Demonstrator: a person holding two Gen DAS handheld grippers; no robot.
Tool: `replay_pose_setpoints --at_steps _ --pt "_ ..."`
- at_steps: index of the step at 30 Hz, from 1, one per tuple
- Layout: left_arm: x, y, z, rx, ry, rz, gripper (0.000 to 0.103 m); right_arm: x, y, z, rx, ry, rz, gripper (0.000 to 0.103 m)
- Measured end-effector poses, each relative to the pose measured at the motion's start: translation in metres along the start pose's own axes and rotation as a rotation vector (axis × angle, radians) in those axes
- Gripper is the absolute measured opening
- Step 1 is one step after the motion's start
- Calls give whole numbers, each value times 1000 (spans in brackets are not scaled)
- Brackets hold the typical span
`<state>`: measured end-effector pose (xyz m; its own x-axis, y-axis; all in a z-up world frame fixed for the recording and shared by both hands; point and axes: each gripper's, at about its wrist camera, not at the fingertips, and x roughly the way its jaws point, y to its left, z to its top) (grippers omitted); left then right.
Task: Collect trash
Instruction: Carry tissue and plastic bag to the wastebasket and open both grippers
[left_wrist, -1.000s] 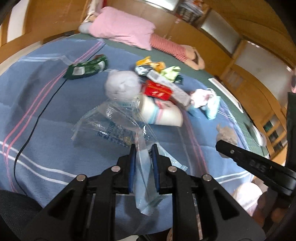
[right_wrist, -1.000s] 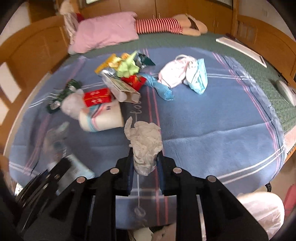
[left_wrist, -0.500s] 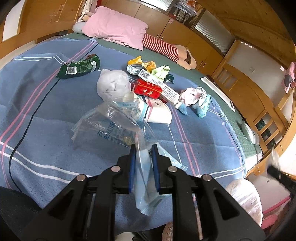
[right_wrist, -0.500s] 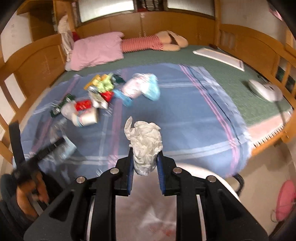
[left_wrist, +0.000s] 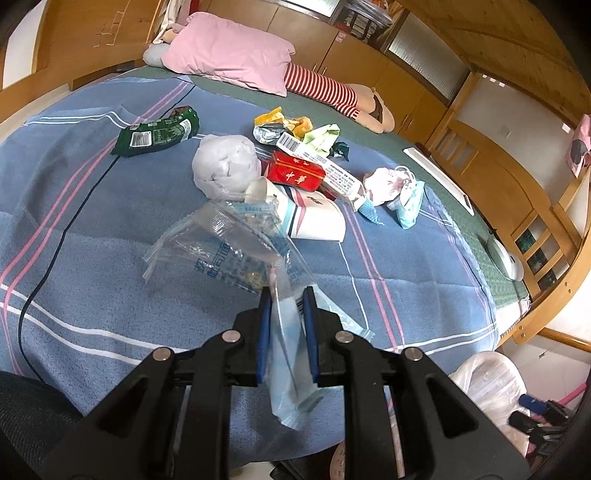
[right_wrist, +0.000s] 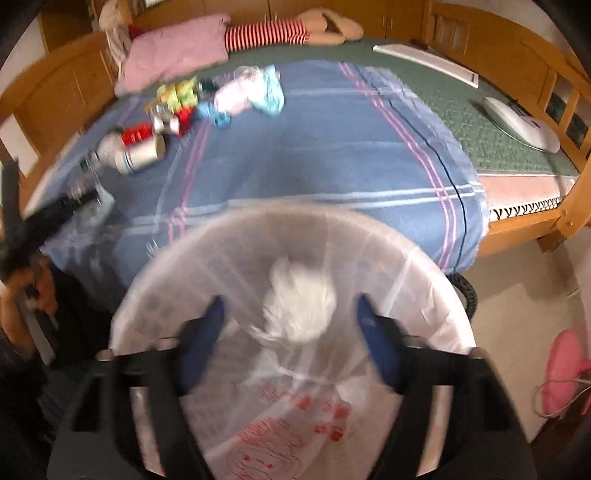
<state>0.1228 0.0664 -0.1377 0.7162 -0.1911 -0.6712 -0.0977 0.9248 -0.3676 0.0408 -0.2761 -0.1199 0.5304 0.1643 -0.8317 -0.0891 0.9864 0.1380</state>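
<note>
One crumpled tissue (right_wrist: 301, 308), blurred, seems to drop into the lined bin (right_wrist: 436, 295) as the right gripper (right_wrist: 291, 332) jaws open. The left gripper (left_wrist: 286, 325) clamps a clear wrapper (left_wrist: 225, 251); most litter remains upper-centre on the bed (left_wrist: 92, 206).

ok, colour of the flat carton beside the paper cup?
Red flat carton, gold characters on top; clearest in left wrist view.

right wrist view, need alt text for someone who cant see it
The right claw, its jaws opening, hangs over a bin lined with a white bag, with a crumpled white tissue loose between them. Behind lies a bed with a blue blanket strewn with litter.
</note>
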Motion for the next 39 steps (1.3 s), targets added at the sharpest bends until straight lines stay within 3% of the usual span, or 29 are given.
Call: replay_pose_setpoints --at_steps 5,11,21,24,27,28,32,33,35,36,37,39 --pt "-1 1 0 0 -6 -20 18 -21 3 12 27 -106 49 80" --pt "-4 -3 -3 12 5 -107 18 -39 1 18 60 -206 58 80" --pt "-18 -12 -8 7 10 -190 18 -45 -15 22 170 -243 76 80" --pt "-33 -34 -15 72 18 -270 18 -50 -20 23 207 -279 63 80" --pt "-46 -65 -24 148 65 -434 18 -58 -28 23 257 -320 54 80" --pt "-50 -79 -31 193 95 -509 18 -62 -31 24 273 -335 48 80" --pt "-57 -127 -63 412 199 -659 18 -71 -43 24 318 -379 23 80" --pt "-58 -136 -72 462 227 -683 21 -72 -46 23 328 -384 19 80" --pt "-57 -150 -88 549 266 -690 50 -72 -51 23 350 -380 21 83" --pt "-56 -154 -93 571 270 -673 75 -71 -52 22 357 -377 23 84" --pt "-56 -155 -96 580 268 -662 81 -69 -53 22 364 -373 25 84" --pt "-54 -151 -92 571 255 -642 83 -66 -54 20 370 -362 28 84"
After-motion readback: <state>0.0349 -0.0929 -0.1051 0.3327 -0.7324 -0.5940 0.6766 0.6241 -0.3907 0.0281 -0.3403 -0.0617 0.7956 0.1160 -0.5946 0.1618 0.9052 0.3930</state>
